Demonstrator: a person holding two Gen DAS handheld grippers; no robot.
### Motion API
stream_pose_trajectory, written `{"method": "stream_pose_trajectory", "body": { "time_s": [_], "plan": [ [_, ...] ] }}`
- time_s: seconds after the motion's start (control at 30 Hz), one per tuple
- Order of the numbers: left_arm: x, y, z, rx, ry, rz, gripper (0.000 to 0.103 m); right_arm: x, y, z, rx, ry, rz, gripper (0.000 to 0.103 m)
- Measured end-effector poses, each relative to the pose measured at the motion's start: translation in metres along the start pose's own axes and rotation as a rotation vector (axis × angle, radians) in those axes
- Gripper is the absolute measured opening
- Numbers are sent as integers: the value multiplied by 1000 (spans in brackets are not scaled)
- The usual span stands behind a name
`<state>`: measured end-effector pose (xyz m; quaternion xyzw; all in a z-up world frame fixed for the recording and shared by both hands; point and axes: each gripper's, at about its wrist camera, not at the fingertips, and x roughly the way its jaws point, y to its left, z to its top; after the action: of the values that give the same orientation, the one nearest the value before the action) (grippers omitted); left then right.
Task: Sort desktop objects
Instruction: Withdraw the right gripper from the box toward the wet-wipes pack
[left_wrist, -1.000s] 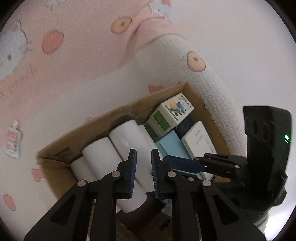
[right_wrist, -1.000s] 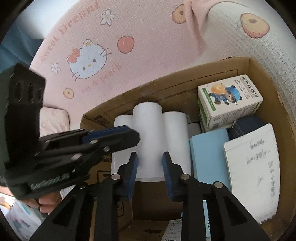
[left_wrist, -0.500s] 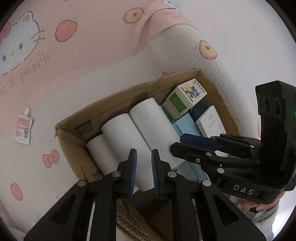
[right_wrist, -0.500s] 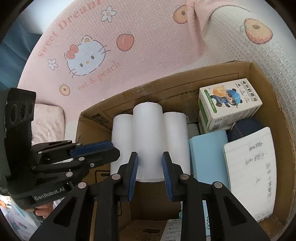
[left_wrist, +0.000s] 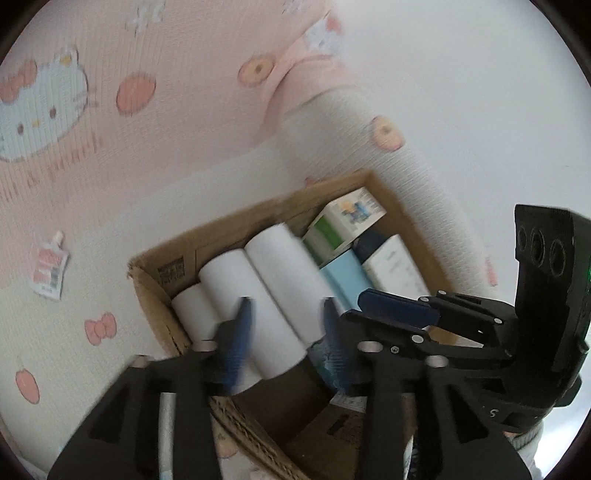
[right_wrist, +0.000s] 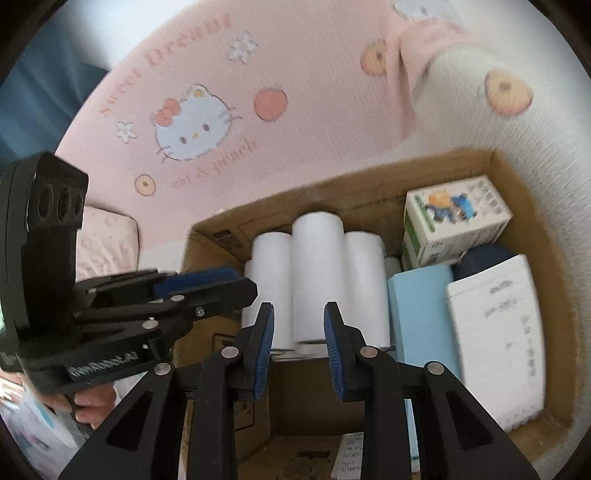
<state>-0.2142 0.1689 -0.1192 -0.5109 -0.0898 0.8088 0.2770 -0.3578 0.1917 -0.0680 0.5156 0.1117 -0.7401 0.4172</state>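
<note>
Inside corrugated cardboard box, smooth white cylindrical rolls, rectangular cartons

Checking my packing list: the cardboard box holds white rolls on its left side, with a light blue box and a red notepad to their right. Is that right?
Not quite. The right wrist view shows the notepad is white, not red. The white rolls do lie left in the cardboard box, the light blue box beside them.

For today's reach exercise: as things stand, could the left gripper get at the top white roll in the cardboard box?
Probably yes. The left gripper has just been opening, with nothing between its jaws, and the top white roll lies uncovered in the cardboard box.
</note>
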Motion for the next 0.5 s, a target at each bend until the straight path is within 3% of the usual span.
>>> {"method": "stream_pose_trajectory", "body": {
  "time_s": [0.07, 0.13, 0.33, 0.5],
  "plan": [
    [-17, -3, -3, 16, -49, -18, 60, -16, 11, -5, -41, -49, -43, 24],
    [-30, -4, -7, 24, -72, -40, 62, -30, 21, -9, -62, -89, -66, 24],
    [-61, -12, -24, 96, -145, -9, 64, -58, 50, -21, -92, -169, -112, 26],
    [-87, -15, -45, 118, -217, 17, 64, -75, 84, -37, -181, -232, -227, 26]
  ]
}}
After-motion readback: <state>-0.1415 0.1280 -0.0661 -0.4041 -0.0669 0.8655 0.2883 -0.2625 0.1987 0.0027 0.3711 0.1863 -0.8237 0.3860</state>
